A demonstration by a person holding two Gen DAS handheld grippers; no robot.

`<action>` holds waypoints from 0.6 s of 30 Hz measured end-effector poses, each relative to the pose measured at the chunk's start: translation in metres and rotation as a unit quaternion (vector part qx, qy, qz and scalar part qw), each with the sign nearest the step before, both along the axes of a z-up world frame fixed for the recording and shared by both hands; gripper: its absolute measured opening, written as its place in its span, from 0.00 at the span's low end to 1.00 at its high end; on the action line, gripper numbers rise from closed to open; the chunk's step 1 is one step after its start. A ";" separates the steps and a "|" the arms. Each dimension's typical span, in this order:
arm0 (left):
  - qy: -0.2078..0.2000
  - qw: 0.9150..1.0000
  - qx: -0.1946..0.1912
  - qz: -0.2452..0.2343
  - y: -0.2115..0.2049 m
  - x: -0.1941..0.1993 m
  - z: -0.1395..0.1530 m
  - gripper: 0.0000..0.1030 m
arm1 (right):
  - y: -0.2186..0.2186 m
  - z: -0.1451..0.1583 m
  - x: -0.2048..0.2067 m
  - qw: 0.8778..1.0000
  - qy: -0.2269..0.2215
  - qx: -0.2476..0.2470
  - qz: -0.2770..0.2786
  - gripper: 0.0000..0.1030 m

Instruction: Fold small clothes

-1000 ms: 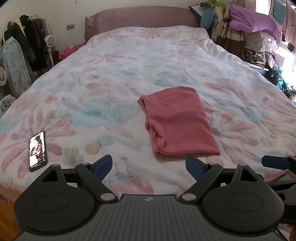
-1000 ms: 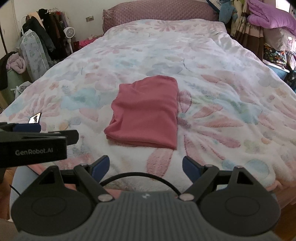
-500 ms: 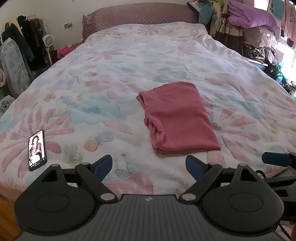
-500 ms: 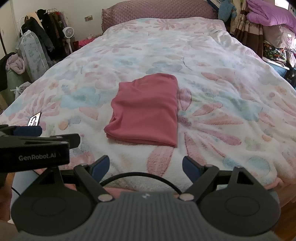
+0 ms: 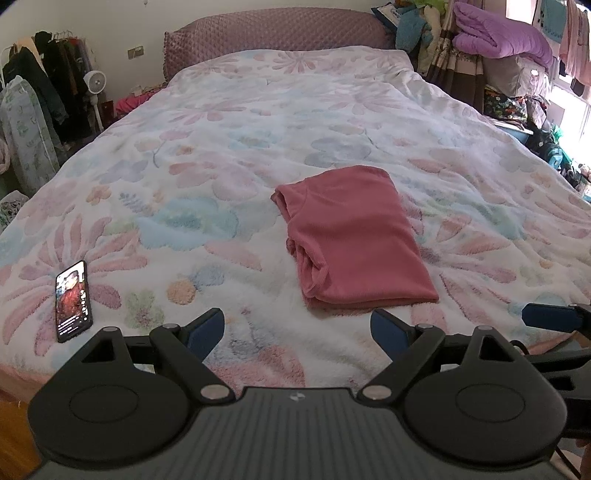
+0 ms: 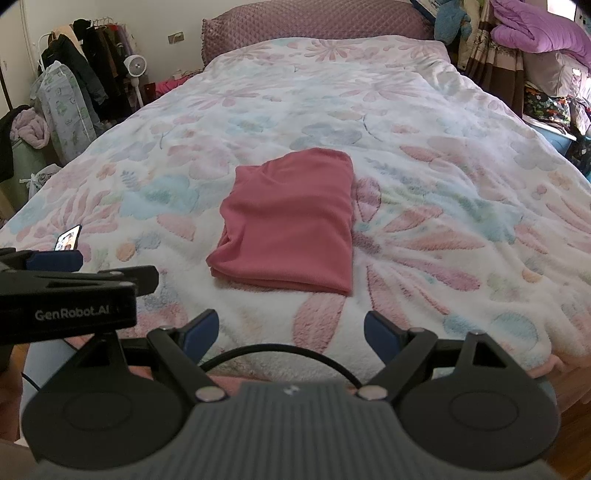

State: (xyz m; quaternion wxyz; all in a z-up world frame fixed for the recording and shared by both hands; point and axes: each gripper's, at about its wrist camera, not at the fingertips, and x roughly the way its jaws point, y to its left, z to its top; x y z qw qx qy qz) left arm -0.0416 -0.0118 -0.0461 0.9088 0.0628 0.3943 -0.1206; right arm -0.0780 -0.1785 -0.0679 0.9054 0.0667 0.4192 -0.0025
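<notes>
Left claw [image 5: 297,326], right claw [image 6: 291,328] agape, empty; folded garment [image 6: 291,221] ahead, phone [image 5: 72,301] left.

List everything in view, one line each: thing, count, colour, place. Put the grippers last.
Folded garment: one, pink-red, lying flat on the middle of the bed.
Phone: one, black with its screen lit, on the blanket near the bed's left front edge.
Blanket: one, white with pastel flowers, covering the bed.
Headboard: one, mauve, quilted, at the far end.
Fan: one, white, on the floor left of the bed.
Hanging clothes: several, mostly dark, on a rack at far left.
Purple quilt: one, on a pile at far right.
Left gripper: open, holding nothing, above the bed's near edge.
Right gripper: open, holding nothing, beside the left one.
</notes>
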 end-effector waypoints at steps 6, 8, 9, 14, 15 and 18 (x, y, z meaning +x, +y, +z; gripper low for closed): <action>-0.002 1.000 0.001 0.001 0.002 0.001 0.001 1.00 | 0.000 0.001 0.000 1.000 -0.002 0.002 -0.005 0.80; -0.002 1.000 0.000 0.001 0.002 0.001 0.001 1.00 | 0.002 0.002 -0.001 1.000 -0.003 0.001 -0.006 0.80; -0.002 1.000 0.001 0.001 0.002 0.001 0.001 1.00 | 0.002 0.002 -0.001 1.000 -0.003 0.001 -0.005 0.80; -0.003 1.000 0.002 0.001 0.002 0.001 0.002 1.00 | 0.002 0.002 -0.001 1.000 -0.003 0.001 -0.005 0.80; -0.003 1.000 0.001 0.001 0.002 0.001 0.002 1.00 | 0.001 0.002 -0.001 1.000 -0.003 0.001 -0.006 0.80; -0.002 1.000 0.001 0.001 0.002 0.002 0.002 1.00 | 0.001 0.001 -0.001 1.000 -0.003 0.001 -0.006 0.80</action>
